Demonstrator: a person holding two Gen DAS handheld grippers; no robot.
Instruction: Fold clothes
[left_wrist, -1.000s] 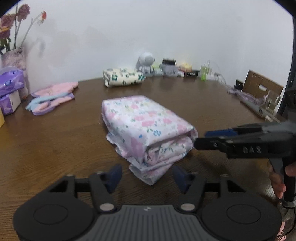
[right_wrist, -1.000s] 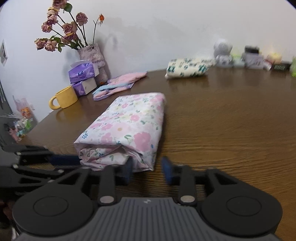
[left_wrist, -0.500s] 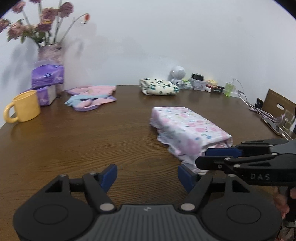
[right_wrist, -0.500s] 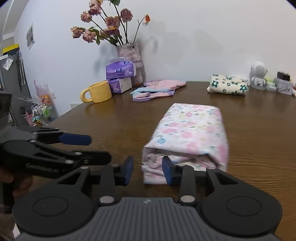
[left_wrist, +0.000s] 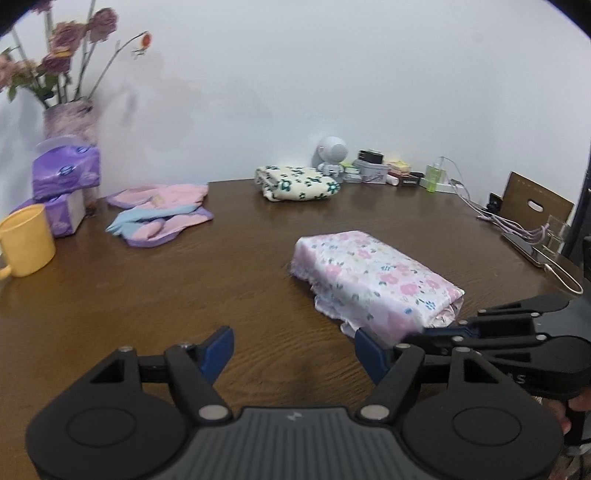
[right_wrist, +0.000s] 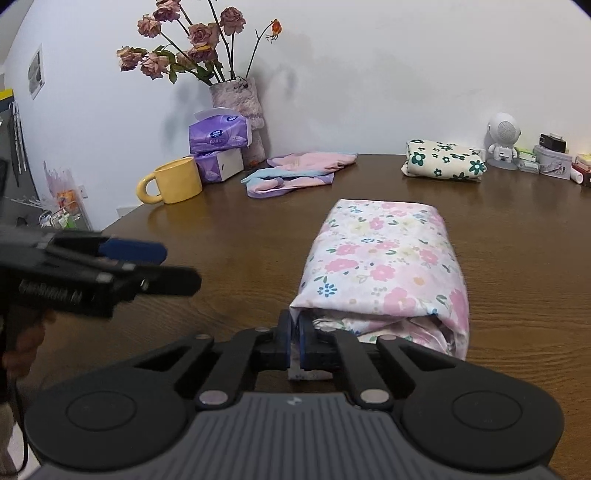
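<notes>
The right claw (right_wrist: 294, 345) is clamped on a thin bit of cloth at the near left corner of the floral bundle (right_wrist: 388, 266), its blue pads pressed together with only a sliver of fabric between them. Its jaws have just been closing onto that corner. The worry, to my eye, is that it has caught only an outer layer or a loose hem. If it pulls now, the layer could peel off and the neat roll would come undone, with the inner folds spilling out at the open end (that end already looks ruffled and loose). A thin pinch could also simply slip free, or drag the whole bundle across the bench (right_wrist: 258, 229) instead of lifting it.

The left claw (left_wrist: 293, 349) stands apart and holds nothing. It hangs over bare wood just to the left of the bundle's near end, its right pad close beside the cloth but not on it, as far as I can tell. Its jaws have just been opening. With that side unsupported, any lift by one corner is likely to sag.

The bundle itself lies flat on the bench, its long side running away from the right claw. It sits well apart from the other folded cloth (right_wrist: 443, 159) near the wall and the yellow mug (right_wrist: 173, 181).
</notes>
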